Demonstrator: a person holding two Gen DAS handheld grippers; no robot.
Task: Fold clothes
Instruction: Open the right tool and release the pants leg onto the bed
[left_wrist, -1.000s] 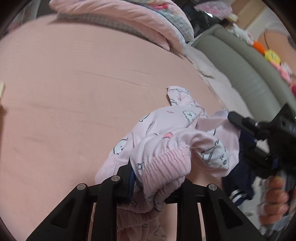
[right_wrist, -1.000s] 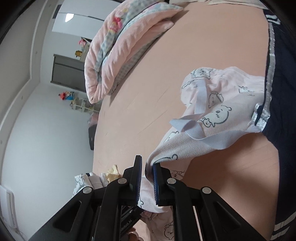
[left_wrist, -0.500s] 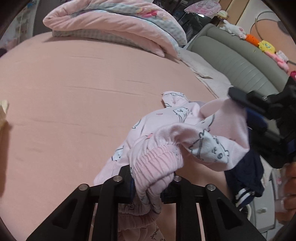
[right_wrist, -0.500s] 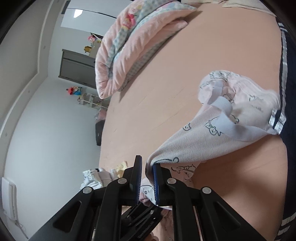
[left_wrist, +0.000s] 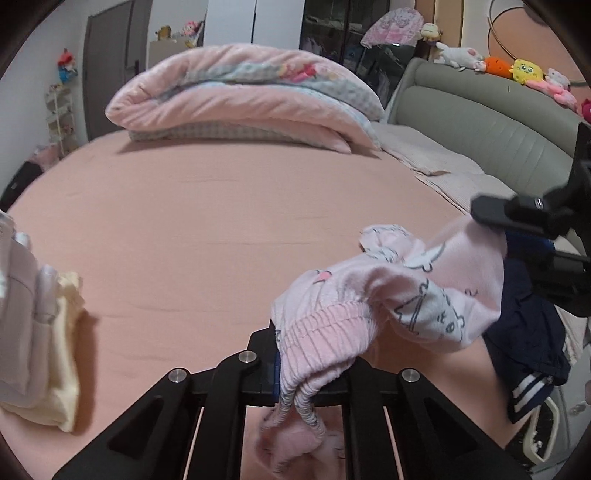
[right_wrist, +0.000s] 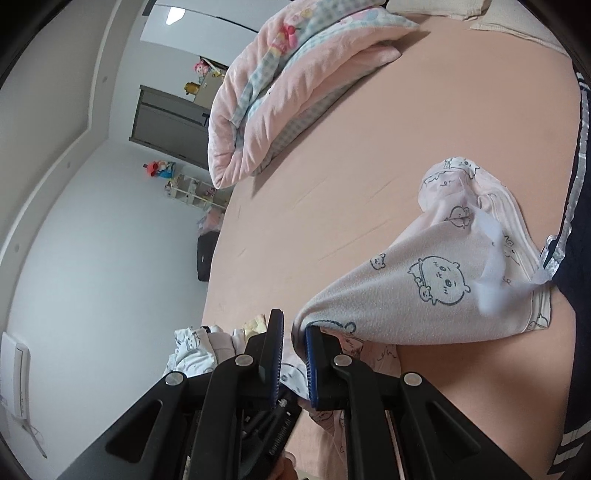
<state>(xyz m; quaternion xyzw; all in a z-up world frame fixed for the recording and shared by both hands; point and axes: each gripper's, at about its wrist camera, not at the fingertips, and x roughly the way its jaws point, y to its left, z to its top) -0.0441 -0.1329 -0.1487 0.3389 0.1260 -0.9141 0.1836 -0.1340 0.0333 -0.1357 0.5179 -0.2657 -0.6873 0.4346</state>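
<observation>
Pink pyjama trousers (left_wrist: 424, 280) printed with small cartoon animals hang between my two grippers above the pink bed sheet (left_wrist: 184, 221). My left gripper (left_wrist: 314, 354) is closing tight on the ribbed waistband, its pads pressing the bunched cloth, and a fold droops below it. In the right wrist view my right gripper (right_wrist: 293, 332) is shut on another edge of the trousers (right_wrist: 424, 291), which stretch away to the right. The right gripper (left_wrist: 517, 236) also shows at the right edge of the left wrist view.
A navy garment (left_wrist: 528, 354) with white stripes lies at the bed's right side, under the trousers. A stack of pale clothes (left_wrist: 40, 332) sits at the left. A folded pink quilt (left_wrist: 251, 99) lies at the far end by the grey headboard (left_wrist: 480, 118).
Both grippers have risen and lifted the trousers off the sheet. The left jaws have narrowed on the waistband, and the left view has tilted up towards the room.
</observation>
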